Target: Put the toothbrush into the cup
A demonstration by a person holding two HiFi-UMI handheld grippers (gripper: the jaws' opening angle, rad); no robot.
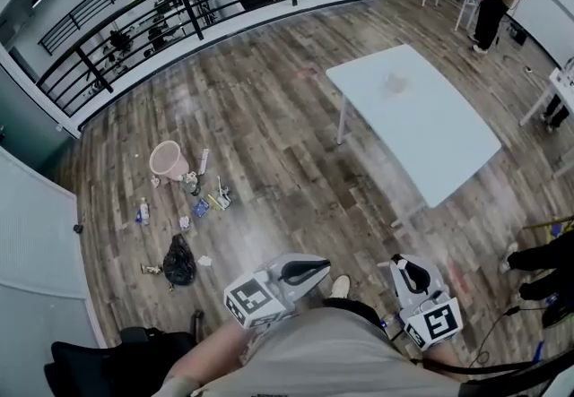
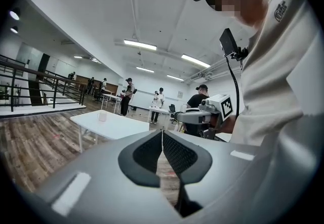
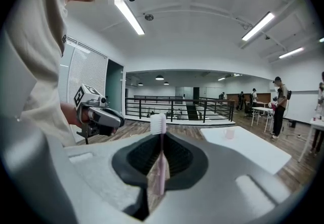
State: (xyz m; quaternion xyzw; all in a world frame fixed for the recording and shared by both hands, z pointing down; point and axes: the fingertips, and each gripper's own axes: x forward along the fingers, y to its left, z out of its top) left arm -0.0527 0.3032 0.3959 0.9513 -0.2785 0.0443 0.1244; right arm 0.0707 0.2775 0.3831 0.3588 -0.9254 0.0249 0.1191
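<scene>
Right tongs: clenched on upright pink plastic toothbrush. Left tongs: clenched, empty. Small pale cup far ahead: grip should be kept firm throughout approach.

- The toothbrush has a pale pink handle and a white bristle head. It stands upright, clamped between the closed jaws of the right gripper. Its head rises clear above the jaw tips, and its handle runs down between the pads.
- The cup is small and pale pink. It stands upright on a white table, well ahead of the right gripper and to the right of its jaws, apart from the toothbrush.
</scene>
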